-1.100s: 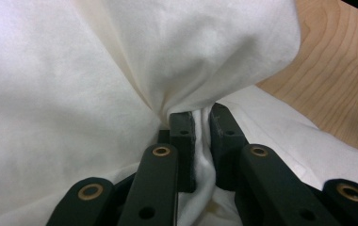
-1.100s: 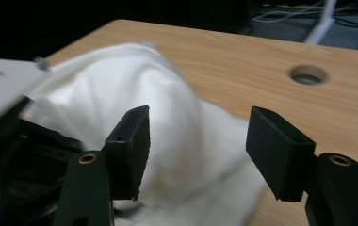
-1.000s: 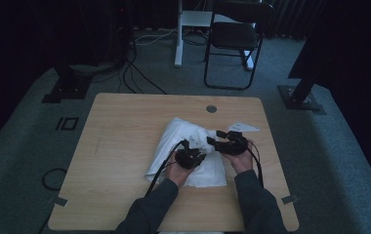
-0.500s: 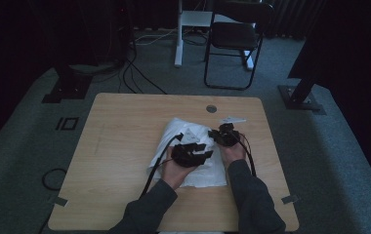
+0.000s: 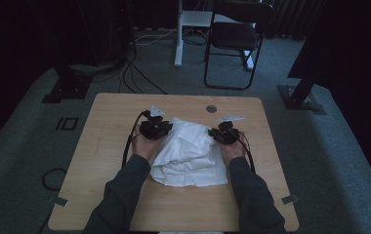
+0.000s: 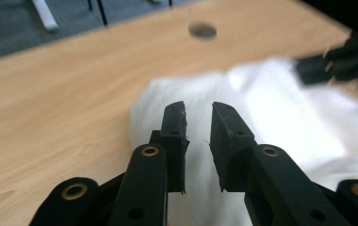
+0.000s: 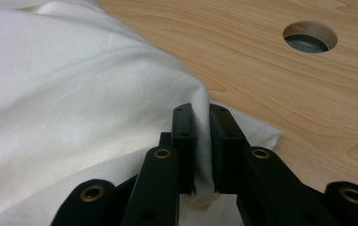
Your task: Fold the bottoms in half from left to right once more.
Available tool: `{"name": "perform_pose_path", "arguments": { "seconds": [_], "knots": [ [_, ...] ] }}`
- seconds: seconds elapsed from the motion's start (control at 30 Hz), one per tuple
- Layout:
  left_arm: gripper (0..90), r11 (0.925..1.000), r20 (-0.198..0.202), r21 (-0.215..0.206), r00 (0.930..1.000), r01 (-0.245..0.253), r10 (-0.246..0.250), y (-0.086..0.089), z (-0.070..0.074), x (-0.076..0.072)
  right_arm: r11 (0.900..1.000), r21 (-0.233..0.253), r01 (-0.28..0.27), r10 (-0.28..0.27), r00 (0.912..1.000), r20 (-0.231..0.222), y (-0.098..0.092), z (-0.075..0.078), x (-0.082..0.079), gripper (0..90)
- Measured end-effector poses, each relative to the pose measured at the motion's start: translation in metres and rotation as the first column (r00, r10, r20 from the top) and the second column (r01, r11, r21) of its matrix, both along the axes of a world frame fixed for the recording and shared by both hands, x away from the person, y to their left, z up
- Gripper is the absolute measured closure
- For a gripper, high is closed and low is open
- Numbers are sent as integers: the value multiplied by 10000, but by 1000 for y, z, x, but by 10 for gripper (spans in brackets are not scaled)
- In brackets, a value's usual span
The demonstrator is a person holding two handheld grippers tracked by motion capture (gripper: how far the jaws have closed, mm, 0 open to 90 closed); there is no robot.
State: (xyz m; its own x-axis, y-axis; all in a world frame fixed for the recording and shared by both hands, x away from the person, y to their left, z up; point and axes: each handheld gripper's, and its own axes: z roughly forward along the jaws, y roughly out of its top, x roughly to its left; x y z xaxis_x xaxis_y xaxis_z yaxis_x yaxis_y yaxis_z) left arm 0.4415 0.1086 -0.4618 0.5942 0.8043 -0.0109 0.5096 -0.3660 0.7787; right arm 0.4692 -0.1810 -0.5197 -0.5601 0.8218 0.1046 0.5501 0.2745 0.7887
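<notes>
A white cloth (image 5: 191, 153) was seen lying crumpled in the middle of the wooden table (image 5: 100, 146), between the two hands. The right gripper (image 7: 201, 115) was placed at the cloth's right edge, and a fold of the fabric was pinched between its nearly closed jaws. The left gripper (image 6: 198, 113) was held at the cloth's left far corner; its jaws were parted by a small gap above the fabric, and nothing was clamped between them. A round hole (image 7: 310, 36) was seen in the table beyond the cloth.
</notes>
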Motion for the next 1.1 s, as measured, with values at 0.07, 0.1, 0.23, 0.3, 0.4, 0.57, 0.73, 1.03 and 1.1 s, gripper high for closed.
{"name": "perform_pose_path", "arguments": {
  "seconds": [0.07, 0.1, 0.23, 0.3, 0.4, 0.57, 0.73, 1.03, 1.1],
  "knots": [
    [788, 9983, -159, 267, 9986, 511, -507, -7, -10, 2, 10000, -14, -25, 25, 10000, -7, -1, 0, 1, 814],
    [812, 9961, -236, 518, 9973, 712, -701, -13, -16, 1, 10000, -61, -34, 34, 10000, -28, -1, -1, 1, 810],
    [848, 9942, -393, 765, 9966, 756, -728, -26, -30, -2, 9992, -388, 95, -98, 9999, -71, -4, 1, 1, 708],
    [851, 9962, -511, 448, 9961, 746, -723, -26, -33, -2, 9990, -358, 275, -272, 9996, 92, -8, 7, -2, 610],
    [851, 9968, -529, 302, 9960, 742, -725, -27, -35, -3, 9992, 1, 406, -405, 9972, 629, -13, 25, -11, 551],
    [850, 9980, -494, 281, 9972, 568, -554, -28, -36, -3, 9999, 104, -105, 93, 9942, 1073, -8, 41, -24, 534],
    [846, 9978, -480, 341, 9973, 576, -559, -27, -36, -3, 9988, -192, -443, 453, 9976, 530, 13, 32, -12, 467],
    [824, 9980, -424, 409, 9980, 490, -472, -26, -36, -3, 9974, -219, -691, 687, 9975, -183, 15, 19, -4, 889],
    [820, 9981, -425, 401, 9981, 461, -444, -25, -35, -3, 9968, -239, -759, 758, 9971, -59, 13, 22, -5, 895]
  ]
}}
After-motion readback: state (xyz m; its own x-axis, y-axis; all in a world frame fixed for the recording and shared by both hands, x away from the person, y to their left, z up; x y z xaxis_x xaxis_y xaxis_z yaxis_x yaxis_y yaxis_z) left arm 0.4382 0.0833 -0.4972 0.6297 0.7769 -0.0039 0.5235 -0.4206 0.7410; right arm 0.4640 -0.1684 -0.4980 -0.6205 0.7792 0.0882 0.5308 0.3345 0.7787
